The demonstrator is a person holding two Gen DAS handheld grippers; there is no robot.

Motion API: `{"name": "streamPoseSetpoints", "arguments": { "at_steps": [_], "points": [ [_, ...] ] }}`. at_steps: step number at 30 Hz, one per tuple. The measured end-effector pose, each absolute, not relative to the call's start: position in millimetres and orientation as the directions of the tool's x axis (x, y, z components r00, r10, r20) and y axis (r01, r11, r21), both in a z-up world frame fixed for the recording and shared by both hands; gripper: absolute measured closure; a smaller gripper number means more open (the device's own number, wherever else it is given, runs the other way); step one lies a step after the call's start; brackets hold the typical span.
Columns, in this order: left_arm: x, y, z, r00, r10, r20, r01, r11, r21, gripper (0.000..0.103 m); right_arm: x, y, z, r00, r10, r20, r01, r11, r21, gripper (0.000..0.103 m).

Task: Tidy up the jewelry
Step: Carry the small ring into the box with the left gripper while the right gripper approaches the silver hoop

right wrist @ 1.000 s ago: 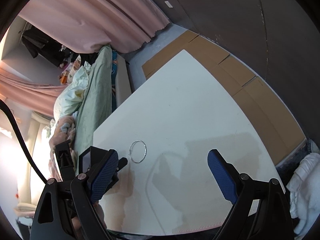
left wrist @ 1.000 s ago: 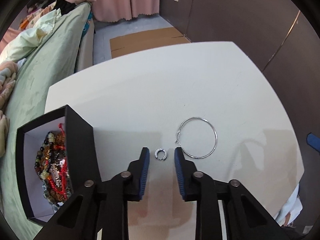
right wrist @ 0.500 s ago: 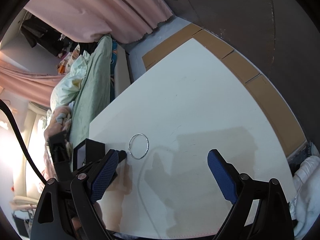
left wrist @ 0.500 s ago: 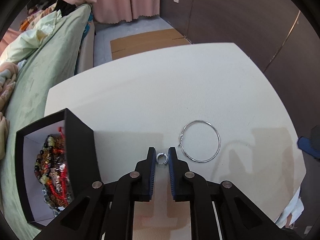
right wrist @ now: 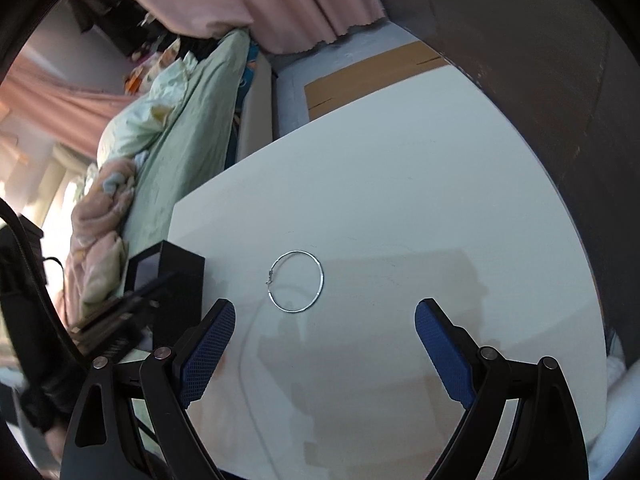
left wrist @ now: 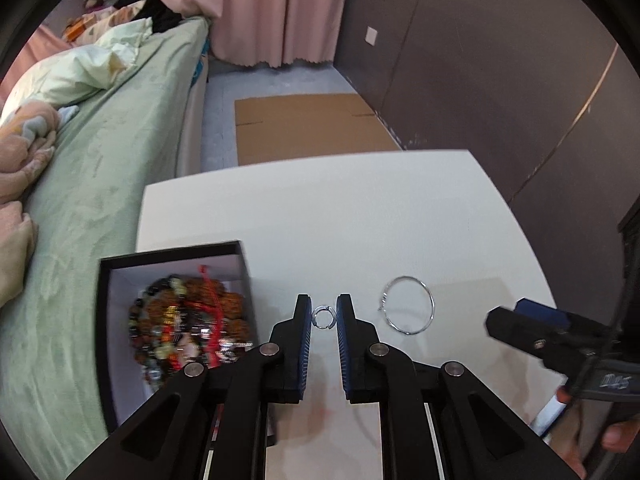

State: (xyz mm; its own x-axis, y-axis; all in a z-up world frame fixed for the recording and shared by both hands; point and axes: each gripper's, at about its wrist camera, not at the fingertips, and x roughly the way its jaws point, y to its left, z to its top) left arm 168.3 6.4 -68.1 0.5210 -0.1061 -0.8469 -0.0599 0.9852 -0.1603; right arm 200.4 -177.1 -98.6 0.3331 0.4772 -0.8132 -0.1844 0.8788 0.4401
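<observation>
Here, line by line:
Left gripper: clamped on the small silver ring, blue pads pressing it from both sides; jaws closed in on it within the last second and steady since.
Small silver ring: pinched near the fingertips, just right of the black box, appearing lifted clear of the white table, though contact with the top cannot be ruled out from this angle.
Right gripper: jaws spread wide, nothing between the blue pads; hovering over the table with the large hoop ahead of its fingers.
Large silver hoop: lying flat on the table, apart from both grippers, to the right of the small ring in the left wrist view.
Black box: open, white-lined, standing at the table's left edge beside the bed; filled with a tangle of beaded bracelets in dark, amber and red.
Bed: green sheet, pale and pink bedding heaped at its far end, just left of the table.
Floor: flattened cardboard beyond the table, pink curtain behind it.
</observation>
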Motion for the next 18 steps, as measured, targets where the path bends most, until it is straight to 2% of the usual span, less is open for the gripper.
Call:
{"name": "streamPoseSetpoints", "arguments": {
  "at_steps": [10,18],
  "points": [
    [152,51,-49,0.580,-0.113,-0.807,-0.137,0.963,-0.233,0.090,204,-137,-107,0.303,0.413,-0.859,-0.301,0.896,0.325,0.011],
    [154,72,-52,0.581,-0.114,-0.806,-0.162,0.954,-0.252,0.090,213,-113,-120,0.290,0.373,-0.882,-0.277,0.914,0.296,0.011]
  ]
}}
